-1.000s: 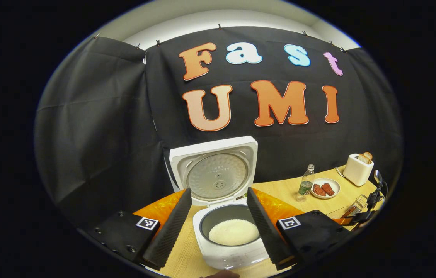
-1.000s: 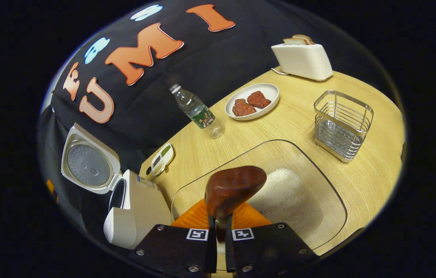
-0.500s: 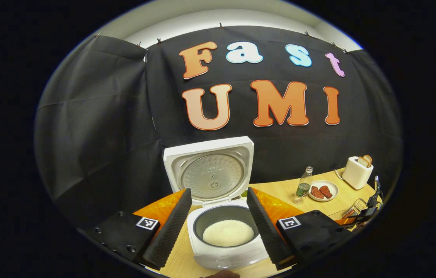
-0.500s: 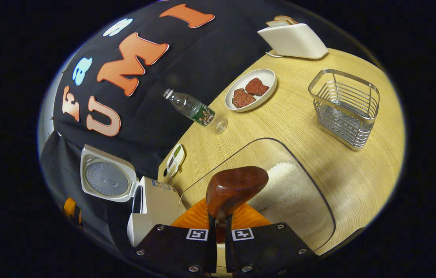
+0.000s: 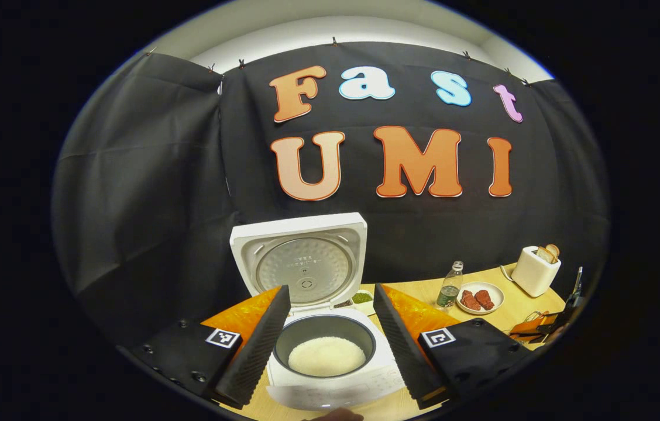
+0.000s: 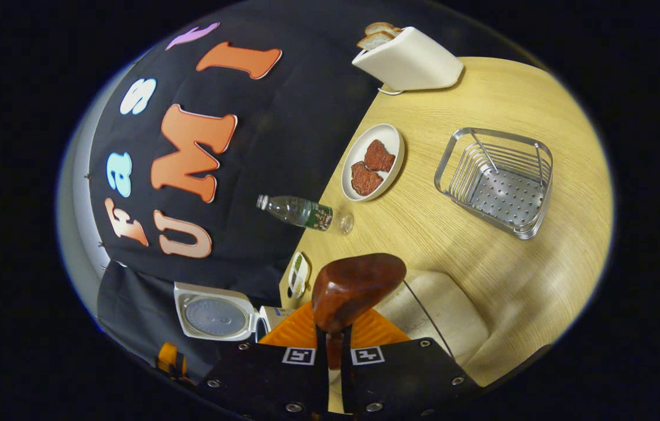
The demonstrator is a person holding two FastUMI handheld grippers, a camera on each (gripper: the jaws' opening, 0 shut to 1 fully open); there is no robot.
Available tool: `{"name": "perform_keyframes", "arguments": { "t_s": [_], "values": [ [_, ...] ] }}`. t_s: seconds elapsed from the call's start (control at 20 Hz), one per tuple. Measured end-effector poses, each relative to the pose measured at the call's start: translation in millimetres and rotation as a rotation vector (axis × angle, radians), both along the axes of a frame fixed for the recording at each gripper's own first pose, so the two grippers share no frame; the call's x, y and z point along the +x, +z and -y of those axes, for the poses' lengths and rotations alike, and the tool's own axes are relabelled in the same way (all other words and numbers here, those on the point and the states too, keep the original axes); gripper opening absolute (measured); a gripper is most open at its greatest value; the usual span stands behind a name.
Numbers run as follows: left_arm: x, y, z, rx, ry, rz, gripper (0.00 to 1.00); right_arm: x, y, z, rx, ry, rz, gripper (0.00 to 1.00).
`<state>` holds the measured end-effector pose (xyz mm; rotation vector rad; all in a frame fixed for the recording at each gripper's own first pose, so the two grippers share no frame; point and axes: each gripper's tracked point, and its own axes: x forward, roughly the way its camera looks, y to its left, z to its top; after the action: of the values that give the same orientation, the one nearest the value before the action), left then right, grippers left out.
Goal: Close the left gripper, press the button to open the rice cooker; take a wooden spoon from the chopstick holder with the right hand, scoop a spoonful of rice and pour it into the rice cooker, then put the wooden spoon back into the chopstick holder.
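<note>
The white rice cooker (image 5: 330, 386) stands with its lid (image 5: 301, 263) raised and white rice in its pot (image 5: 326, 355). My left gripper (image 5: 330, 351) is open, its fingers on either side of the pot, holding nothing. My right gripper (image 6: 333, 342) is shut on the handle of the wooden spoon (image 6: 356, 285). The spoon's rounded back faces the camera, so its inside is hidden. It hovers above the glass rice container (image 6: 441, 313). The metal chopstick holder (image 6: 497, 181) stands beyond it on the table, with nothing inside. The open cooker (image 6: 216, 304) lies at the lower left.
On the wooden table (image 6: 517, 99) are a plate of meat (image 6: 372, 162), a water bottle (image 6: 301, 211), a toaster with bread (image 6: 409, 55) and a small divided dish (image 6: 298, 275). In the left gripper view they stand right of the cooker, beyond the table's bare part (image 5: 418, 289).
The right gripper has rolled and risen with the spoon, so the rice container has slid low and the holder is seen from above. In the left gripper view the cooker has shifted left.
</note>
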<state>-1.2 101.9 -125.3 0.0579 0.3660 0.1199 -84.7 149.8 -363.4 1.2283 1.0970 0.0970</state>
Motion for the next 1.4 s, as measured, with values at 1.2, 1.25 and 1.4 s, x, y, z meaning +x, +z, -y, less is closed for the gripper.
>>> {"name": "perform_keyframes", "arguments": {
  "t_s": [1.2, 1.25, 1.4],
  "values": [
    [-81, -4, -141, 0.007, 0.333, 0.022, 0.97, 92, 147, -180, 0.459, 0.005, 0.012, 0.08],
    [-85, -5, -147, 0.009, 0.343, 0.021, 0.97, 95, 151, -191, 0.459, 0.017, 0.018, 0.08],
    [-96, -12, -164, 0.008, 0.379, 0.011, 0.97, 100, 160, -230, 0.394, 0.094, 0.075, 0.08]
  ]
}}
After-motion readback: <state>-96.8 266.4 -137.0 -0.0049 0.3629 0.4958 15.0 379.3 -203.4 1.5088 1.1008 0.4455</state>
